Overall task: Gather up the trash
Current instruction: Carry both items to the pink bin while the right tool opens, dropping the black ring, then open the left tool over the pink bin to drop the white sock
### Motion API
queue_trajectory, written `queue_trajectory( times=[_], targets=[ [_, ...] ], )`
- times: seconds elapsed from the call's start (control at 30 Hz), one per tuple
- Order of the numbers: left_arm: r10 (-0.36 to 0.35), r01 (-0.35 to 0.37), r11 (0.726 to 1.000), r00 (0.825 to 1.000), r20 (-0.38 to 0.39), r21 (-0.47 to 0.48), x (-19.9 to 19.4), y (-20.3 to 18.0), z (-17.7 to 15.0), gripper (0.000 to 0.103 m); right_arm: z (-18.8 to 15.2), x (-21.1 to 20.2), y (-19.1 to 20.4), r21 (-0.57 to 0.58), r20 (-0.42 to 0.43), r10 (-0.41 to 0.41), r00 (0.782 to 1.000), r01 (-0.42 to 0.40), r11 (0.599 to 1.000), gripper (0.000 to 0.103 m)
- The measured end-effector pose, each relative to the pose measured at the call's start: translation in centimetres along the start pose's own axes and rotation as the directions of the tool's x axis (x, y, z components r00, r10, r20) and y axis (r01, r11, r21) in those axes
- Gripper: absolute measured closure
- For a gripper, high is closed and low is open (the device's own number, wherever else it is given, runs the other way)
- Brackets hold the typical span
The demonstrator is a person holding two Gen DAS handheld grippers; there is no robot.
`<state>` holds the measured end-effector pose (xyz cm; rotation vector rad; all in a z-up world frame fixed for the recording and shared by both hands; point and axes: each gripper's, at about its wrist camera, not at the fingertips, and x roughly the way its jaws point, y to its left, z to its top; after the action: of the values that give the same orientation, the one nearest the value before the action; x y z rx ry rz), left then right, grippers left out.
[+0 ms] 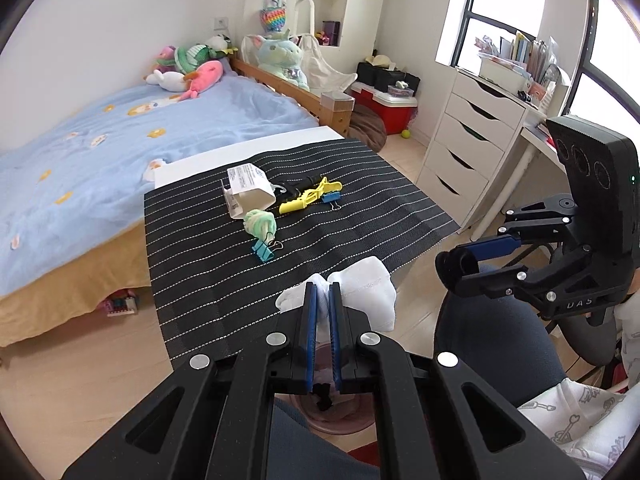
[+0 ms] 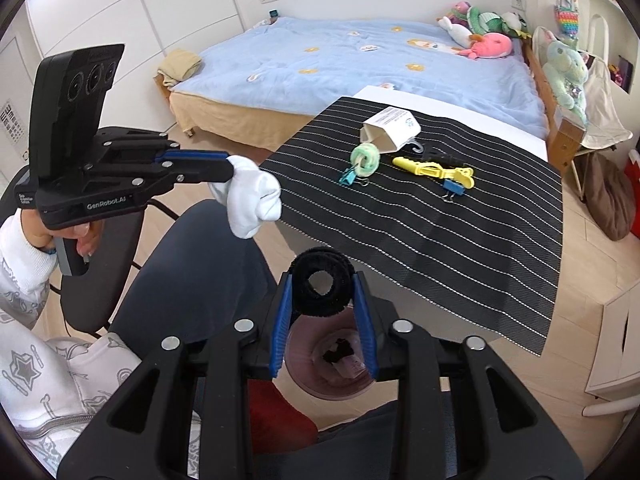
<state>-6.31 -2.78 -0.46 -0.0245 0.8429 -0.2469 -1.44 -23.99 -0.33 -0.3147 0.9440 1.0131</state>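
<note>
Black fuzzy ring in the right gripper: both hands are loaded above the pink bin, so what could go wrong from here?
1. The black fuzzy ring sits at the very tips of the right gripper, so it could slip early; the pink bin lies below and nearer the camera, so it may miss.
2. The white tissue wad bulges past the shut left gripper and still hangs near the striped mat's edge rather than plainly over the bin; released here, it may land on the floor.

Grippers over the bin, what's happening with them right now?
A seated person is collecting trash with two handheld grippers. The left gripper is shut on a crumpled white tissue; the right gripper has a black fuzzy ring between its fingers, above the pink bin on the floor. A white box, clips and other bits remain on the striped mat.
</note>
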Motion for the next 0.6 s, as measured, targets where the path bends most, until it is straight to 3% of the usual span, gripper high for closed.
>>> queue_trajectory(
  times=[0.07, 0.2, 0.37, 0.6],
  targets=[
    [0.000, 0.000, 1.000, 1.000, 0.000, 0.000, 0.0, 0.0, 0.0, 0.097, 0.0, 0.1, 0.0, 0.001, 0.001, -0.007, 1.000, 0.007, 1.000, 0.038],
    [-0.004, 0.004, 1.000, 1.000, -0.003, 0.000, -0.1, -0.1, 0.0, 0.097, -0.1, 0.1, -0.4, 0.022, 0.009, -0.023, 1.000, 0.023, 0.999, 0.018],
    [-0.014, 0.014, 1.000, 1.000, -0.010, 0.005, -0.2, -0.3, 0.0, 0.097, -0.1, -0.4, -1.2, 0.058, 0.026, -0.048, 0.999, 0.046, 0.997, 0.010],
    [-0.033, 0.033, 0.999, 0.999, -0.023, 0.014, 0.3, -1.1, 0.0, 0.097, 0.0, -0.9, -2.2, 0.104, 0.053, -0.081, 0.995, 0.075, 0.992, 0.008]
  ],
)
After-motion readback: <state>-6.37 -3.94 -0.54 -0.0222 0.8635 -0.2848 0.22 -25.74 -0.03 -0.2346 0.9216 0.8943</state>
